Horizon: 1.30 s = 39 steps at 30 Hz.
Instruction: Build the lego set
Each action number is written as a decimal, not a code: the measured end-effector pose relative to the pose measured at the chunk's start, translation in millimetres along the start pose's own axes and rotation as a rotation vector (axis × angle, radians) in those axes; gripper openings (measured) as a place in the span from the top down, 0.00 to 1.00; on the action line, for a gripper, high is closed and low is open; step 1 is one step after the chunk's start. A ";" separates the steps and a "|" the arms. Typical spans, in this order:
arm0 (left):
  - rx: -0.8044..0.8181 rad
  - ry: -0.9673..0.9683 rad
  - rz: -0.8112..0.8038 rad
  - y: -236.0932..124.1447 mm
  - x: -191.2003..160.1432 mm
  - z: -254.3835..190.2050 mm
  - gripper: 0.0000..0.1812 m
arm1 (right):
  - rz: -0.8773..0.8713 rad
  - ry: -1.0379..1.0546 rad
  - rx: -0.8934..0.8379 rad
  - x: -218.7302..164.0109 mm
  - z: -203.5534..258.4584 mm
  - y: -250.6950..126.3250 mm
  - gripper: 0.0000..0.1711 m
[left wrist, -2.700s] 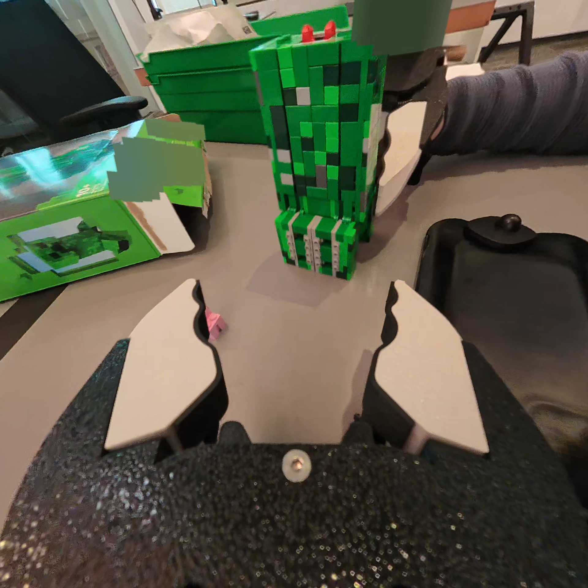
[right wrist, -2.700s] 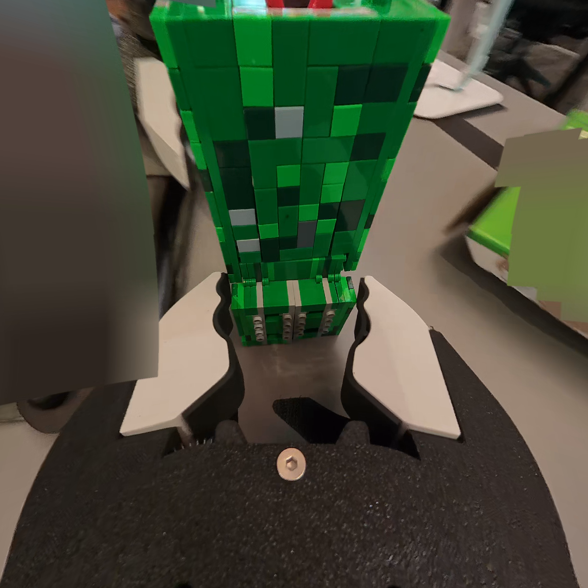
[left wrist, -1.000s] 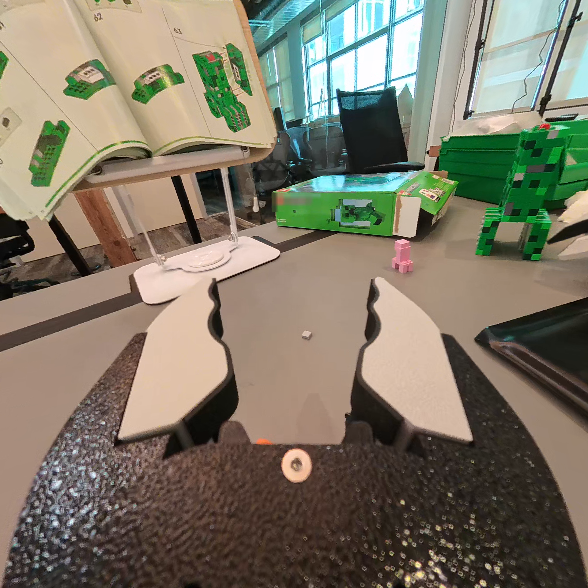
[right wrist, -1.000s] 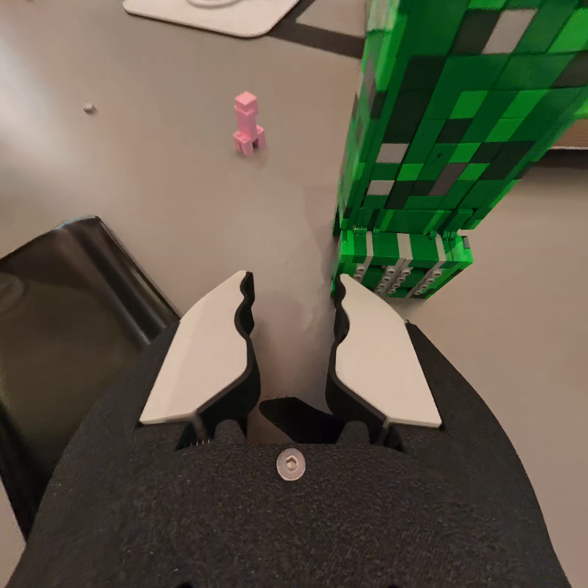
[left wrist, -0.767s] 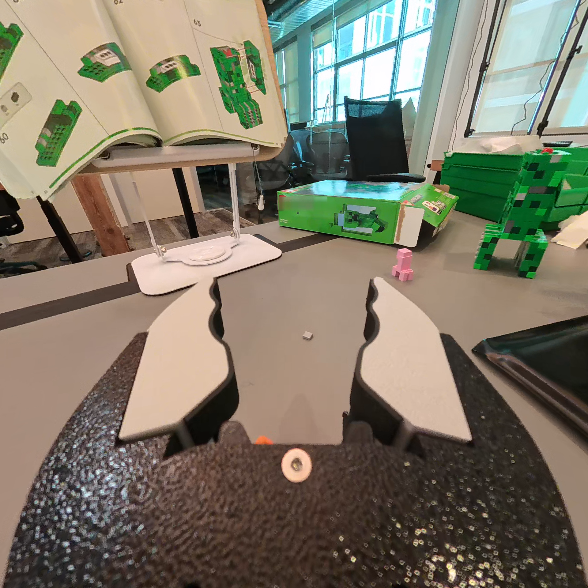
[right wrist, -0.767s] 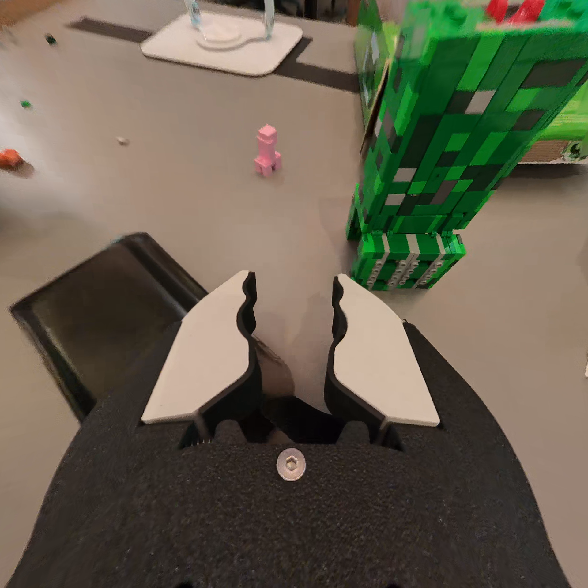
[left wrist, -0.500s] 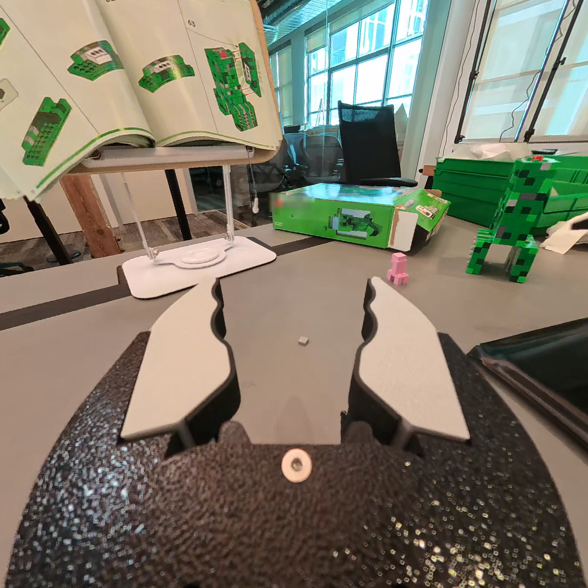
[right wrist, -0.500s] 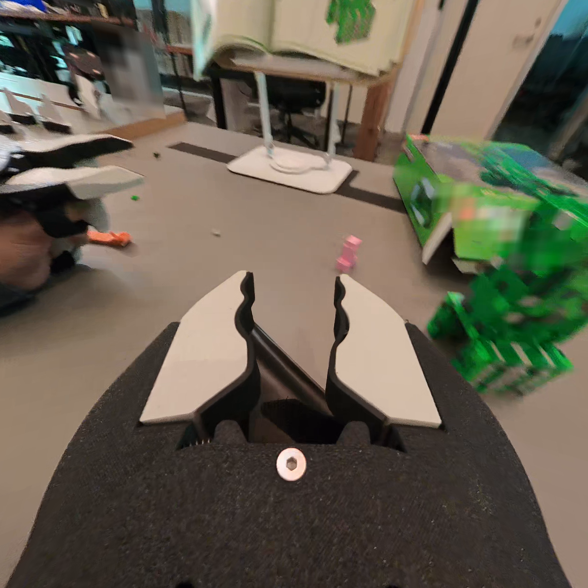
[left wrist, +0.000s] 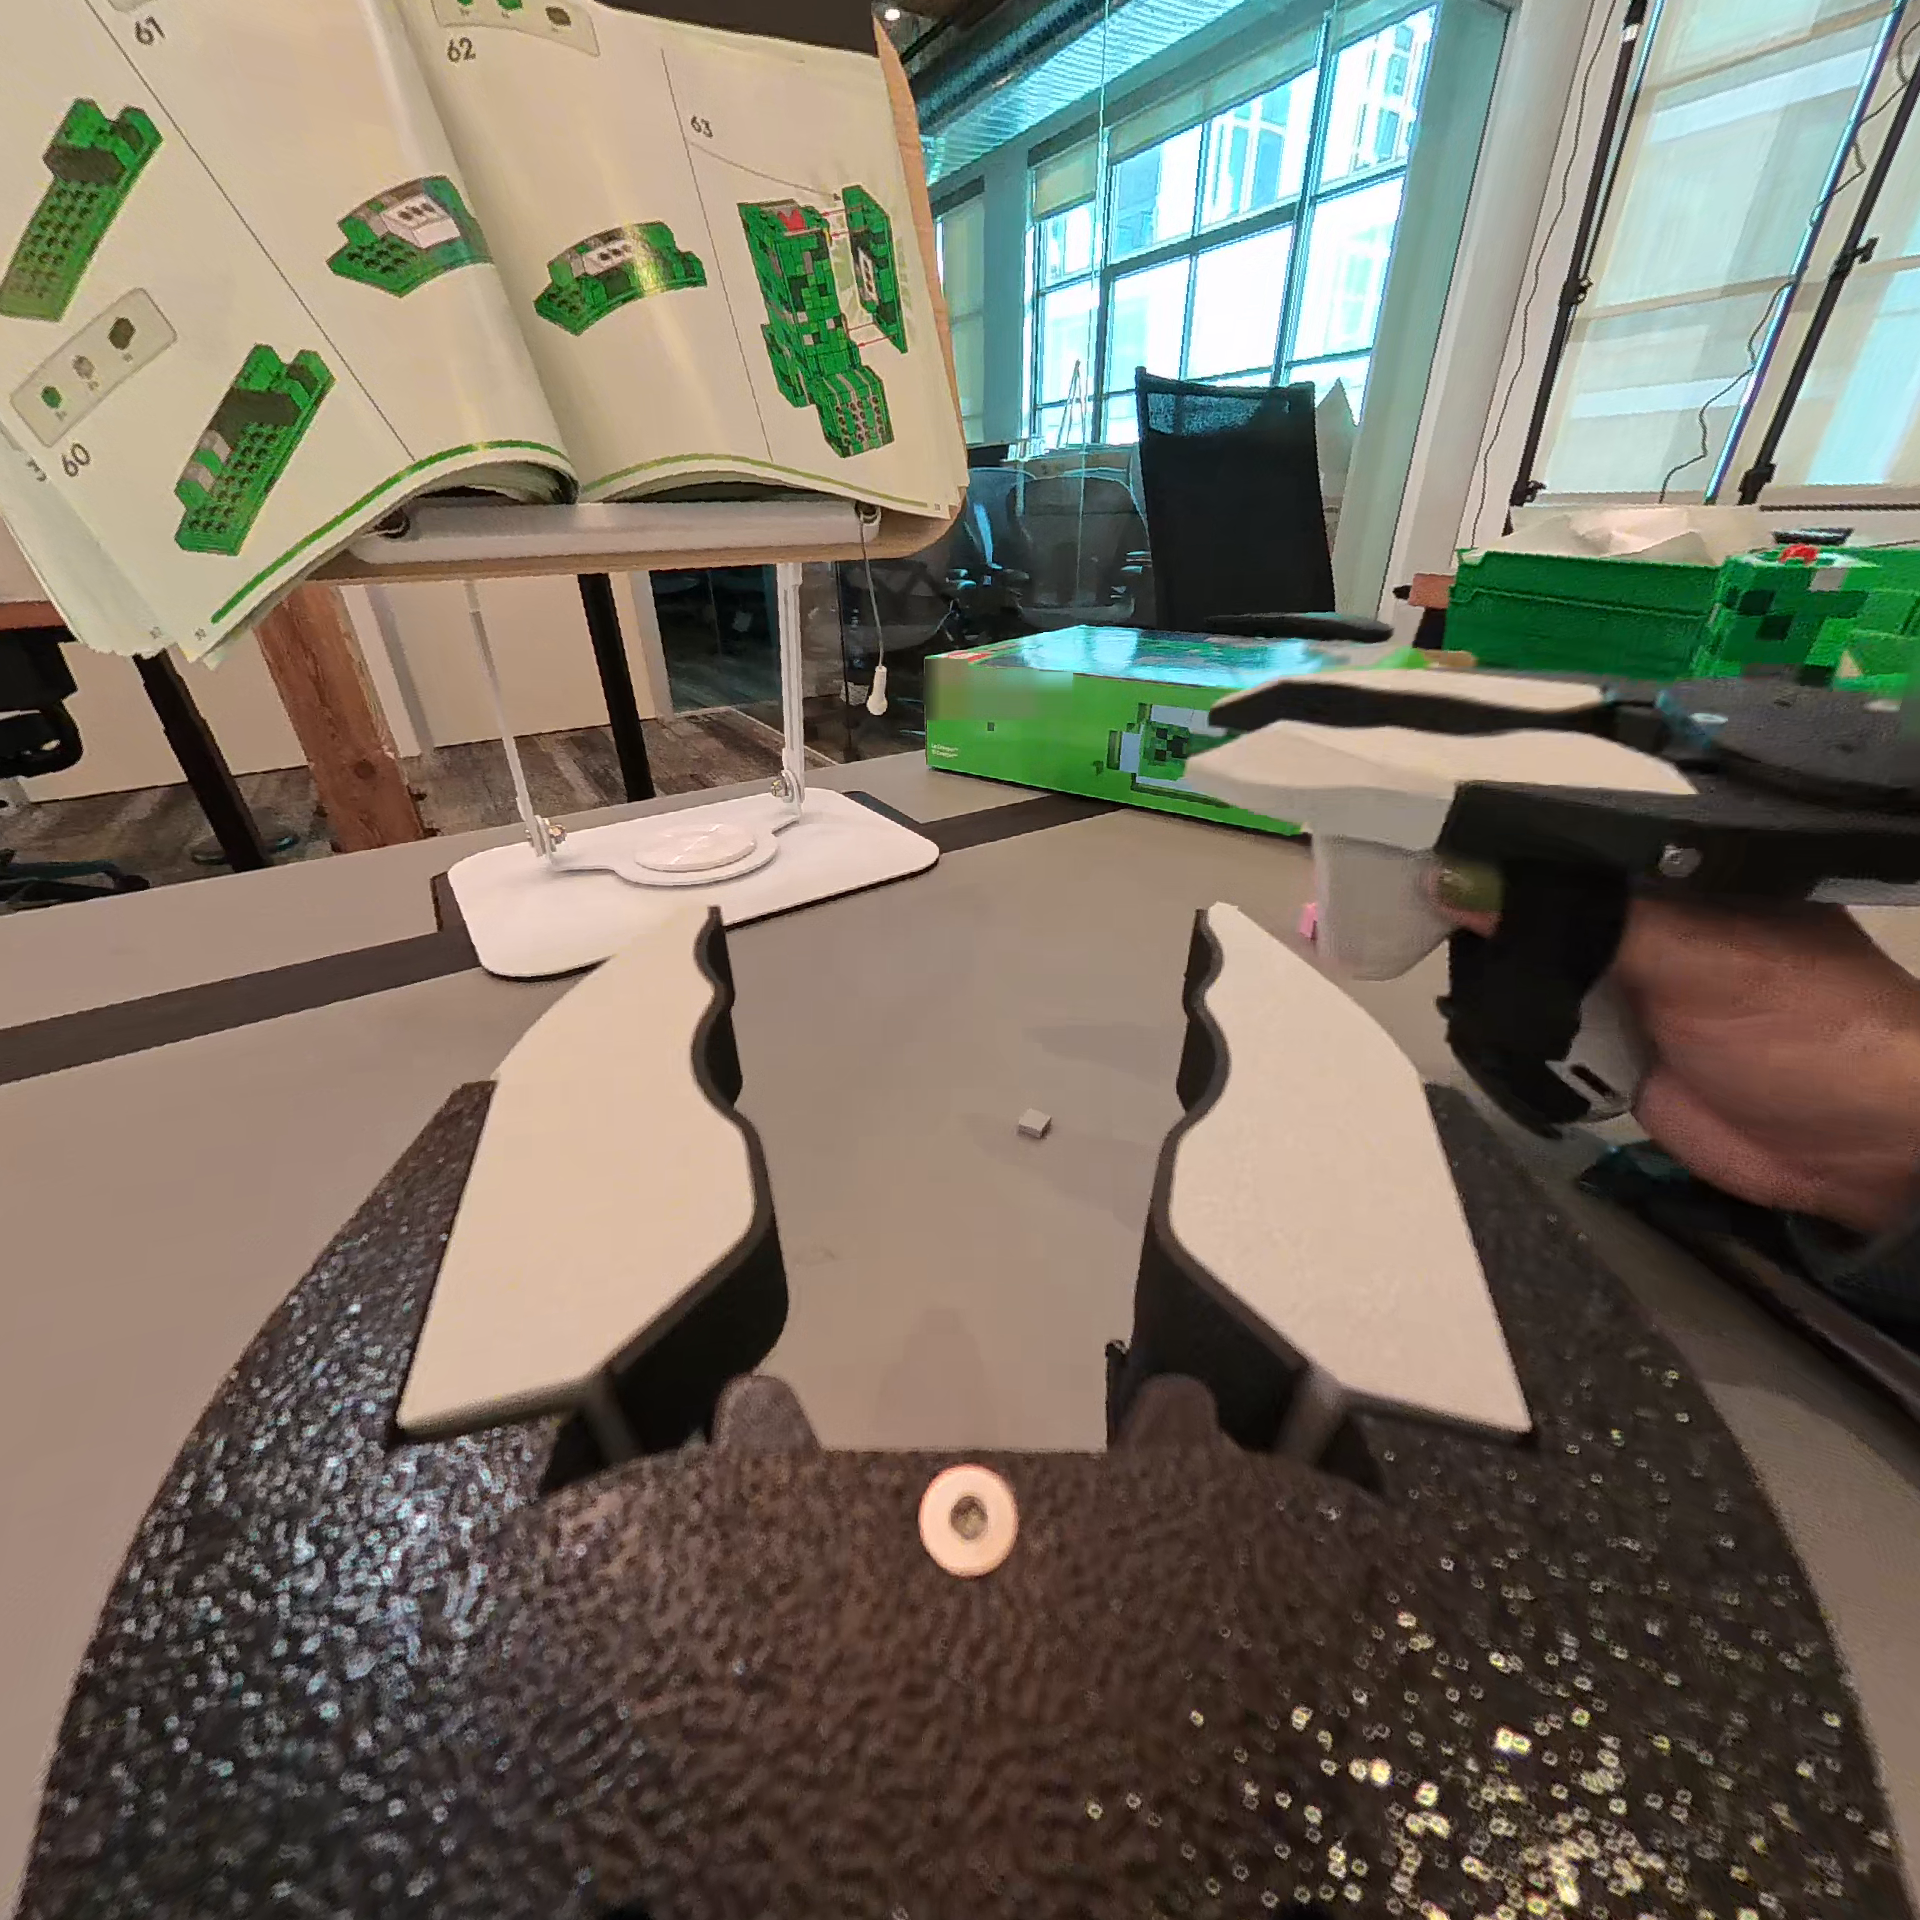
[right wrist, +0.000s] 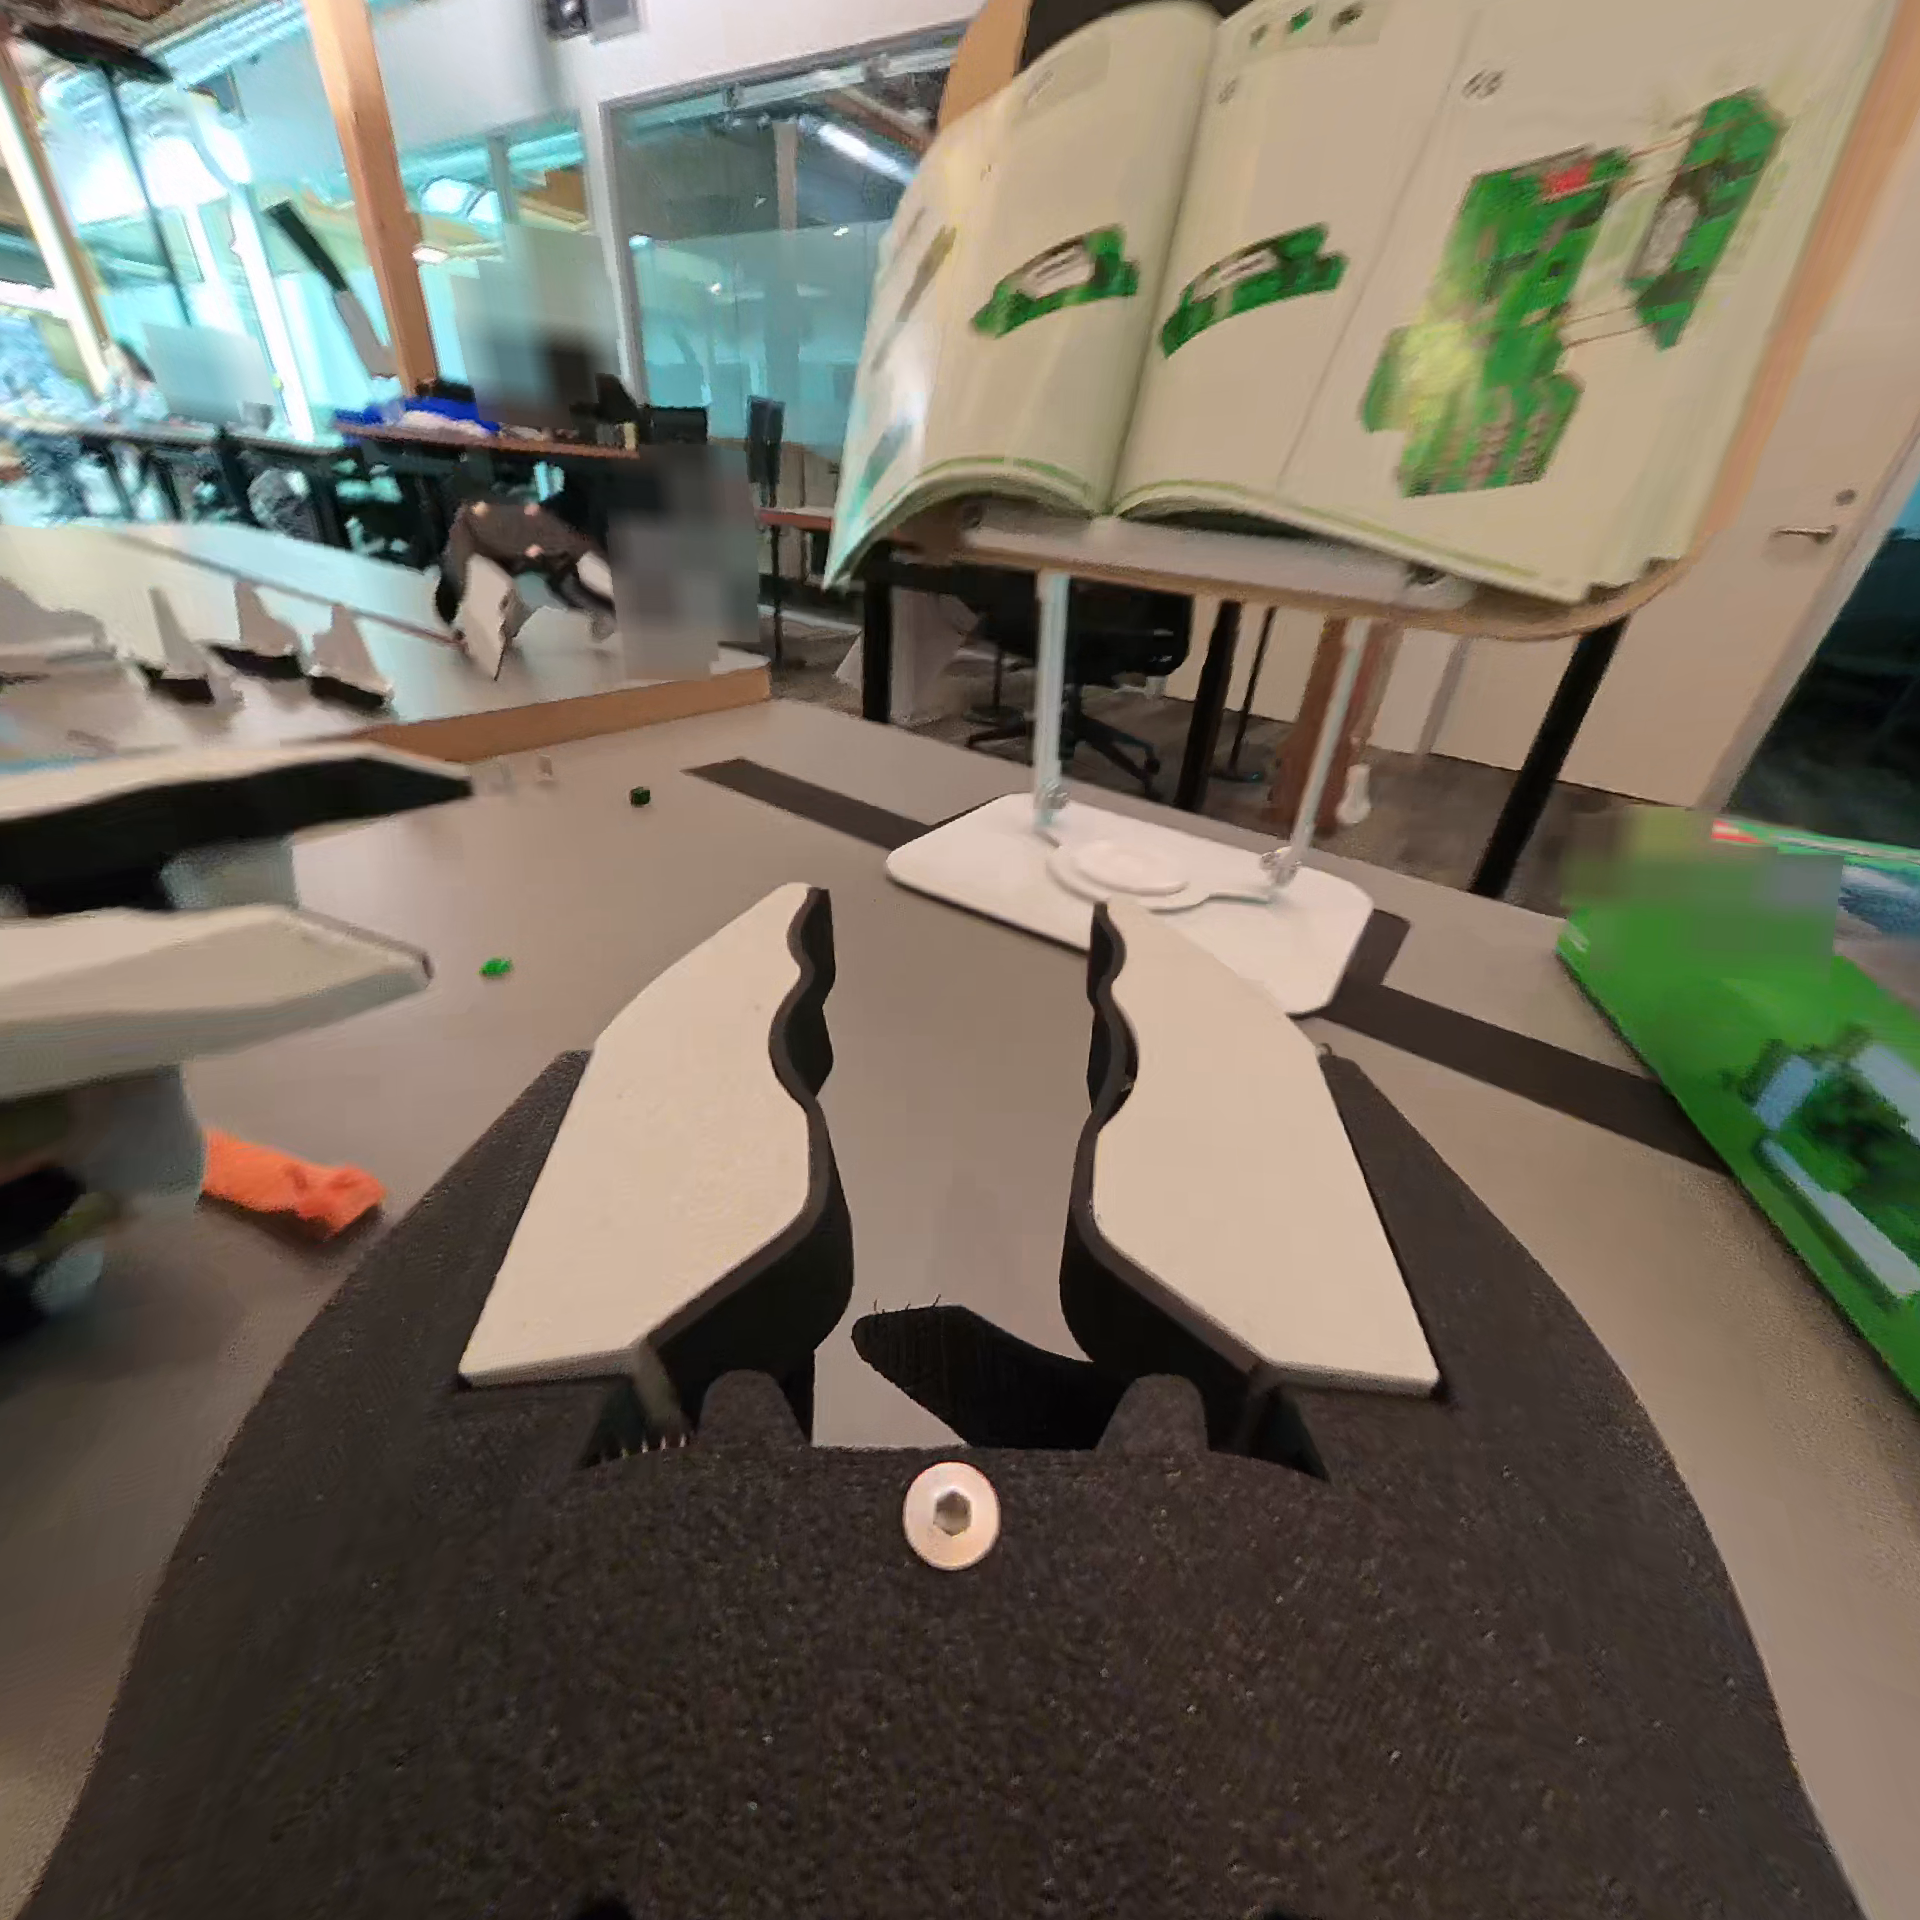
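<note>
1. The left gripper is held with its fingers spread wide and nothing between them, above the grey table.
2. A small grey piece is seen lying on the table just beyond those fingers.
3. The right gripper is held with a narrower gap between its fingers, also empty.
4. Beyond the grey piece, the white stand carrying the open instruction booklet is seen.
5. Right of the stand, the green set box lies, and the built green lego figure stands farther right, partly hidden.
</note>
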<state>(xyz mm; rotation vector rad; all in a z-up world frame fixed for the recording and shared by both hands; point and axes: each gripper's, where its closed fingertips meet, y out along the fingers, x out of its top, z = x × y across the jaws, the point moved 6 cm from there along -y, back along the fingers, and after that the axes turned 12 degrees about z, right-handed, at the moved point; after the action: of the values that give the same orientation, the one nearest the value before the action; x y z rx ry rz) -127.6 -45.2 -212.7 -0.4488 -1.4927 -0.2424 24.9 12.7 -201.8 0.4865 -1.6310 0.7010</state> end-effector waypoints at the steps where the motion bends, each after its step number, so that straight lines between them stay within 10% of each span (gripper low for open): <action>1: -0.005 -0.003 0.000 0.3 -0.1 -0.1 0.54 | 0.009 -0.018 0.027 0.6 2.7 -0.5 0.73; 39: 0.193 -0.130 -0.102 11.3 5.5 22.5 0.60 | -0.086 -0.081 0.031 9.9 12.6 -10.7 0.81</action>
<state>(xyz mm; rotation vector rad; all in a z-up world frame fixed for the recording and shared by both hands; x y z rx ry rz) -142.7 -24.8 -208.4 -0.2377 -1.6511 -0.1491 21.0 -3.0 -191.2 0.6105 -1.6662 0.6500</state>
